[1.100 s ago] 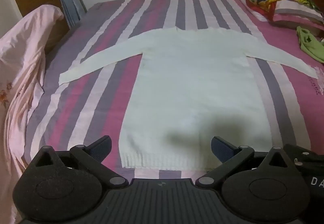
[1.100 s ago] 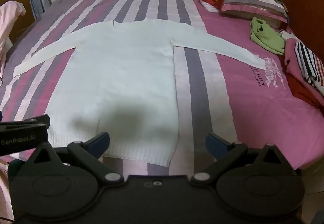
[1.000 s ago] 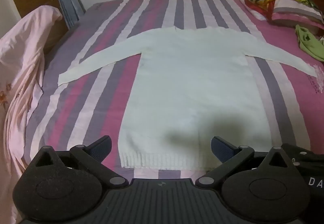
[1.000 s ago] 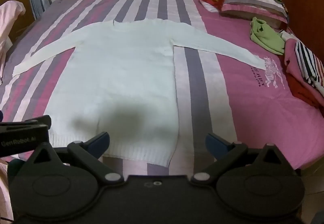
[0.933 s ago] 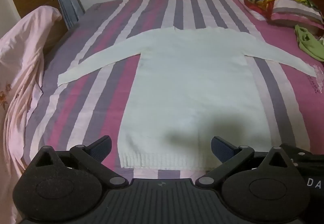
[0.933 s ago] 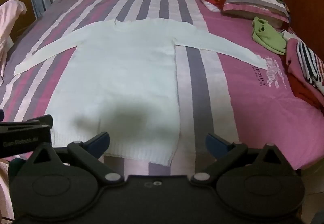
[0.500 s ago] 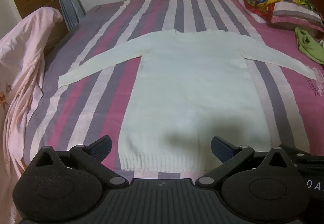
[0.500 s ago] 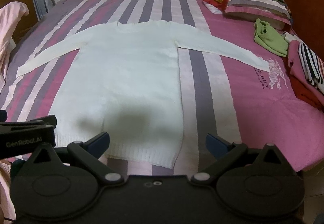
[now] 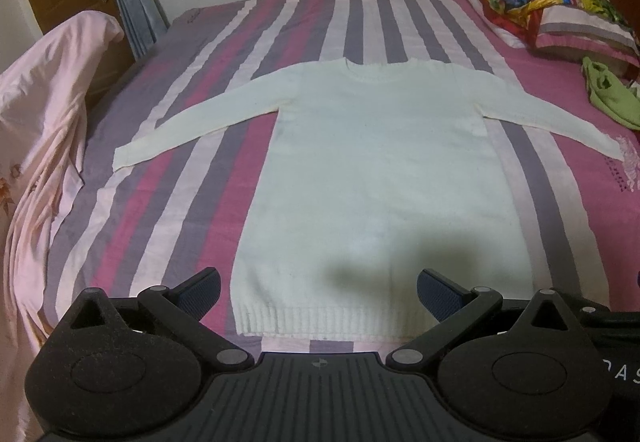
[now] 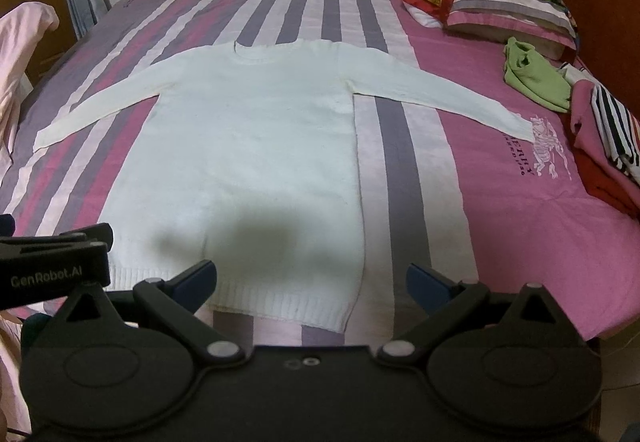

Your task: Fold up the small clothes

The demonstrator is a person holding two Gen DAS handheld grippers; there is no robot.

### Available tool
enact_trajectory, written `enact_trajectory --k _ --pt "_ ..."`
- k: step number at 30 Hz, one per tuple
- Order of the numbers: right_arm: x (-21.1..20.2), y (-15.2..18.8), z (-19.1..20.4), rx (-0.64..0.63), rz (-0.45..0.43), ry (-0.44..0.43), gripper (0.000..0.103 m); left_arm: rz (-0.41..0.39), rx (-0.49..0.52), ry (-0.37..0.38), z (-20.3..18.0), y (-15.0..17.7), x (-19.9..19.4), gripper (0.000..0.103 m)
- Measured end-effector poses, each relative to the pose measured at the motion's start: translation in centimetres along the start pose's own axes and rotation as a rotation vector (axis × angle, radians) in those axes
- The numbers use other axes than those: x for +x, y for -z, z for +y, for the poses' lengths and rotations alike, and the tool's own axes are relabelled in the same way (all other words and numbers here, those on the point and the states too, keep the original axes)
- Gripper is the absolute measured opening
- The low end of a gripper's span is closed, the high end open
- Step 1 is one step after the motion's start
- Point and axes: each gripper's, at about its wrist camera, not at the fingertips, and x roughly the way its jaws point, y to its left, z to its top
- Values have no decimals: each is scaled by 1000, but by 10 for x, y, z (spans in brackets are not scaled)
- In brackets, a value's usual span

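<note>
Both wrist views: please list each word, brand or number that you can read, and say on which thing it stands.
"GenRobot.AI": on the side of the left gripper, seen in the right wrist view.
"AS", cut off by the frame edge: on the right gripper, seen in the left wrist view.
Lettering beside the horse emblem on the pink bedsheet: sideways, too blurred to read surely.

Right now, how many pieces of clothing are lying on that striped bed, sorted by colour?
White: 1, the sweater spread flat, sleeves out.
Green: 1, a crumpled garment near the pillow.
Pink or red: 1 folded pile; I cannot tell how many pieces are in it.
Black-and-white striped: 1 folded piece on that pile.
Total: at least 4.
</note>
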Motion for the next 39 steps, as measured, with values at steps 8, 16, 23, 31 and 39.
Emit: enact_trajectory --k 8,16,23,31,39 --pt "0 1 1 -1 -5 6 101 -47 5 -9 1 0 -2 103" --pt "0 1 0 5 -7 3 101 -29 -4 11 2 0 -1 103" --pt "0 0 -1 4 -12 7 101 -15 8 11 0 0 1 103" --pt "0 0 -4 22 -21 8 101 -11 6 20 -2 -2 5 103" --pt "4 -1 -8 32 -24 16 101 14 30 2 -1 -1 10 103"
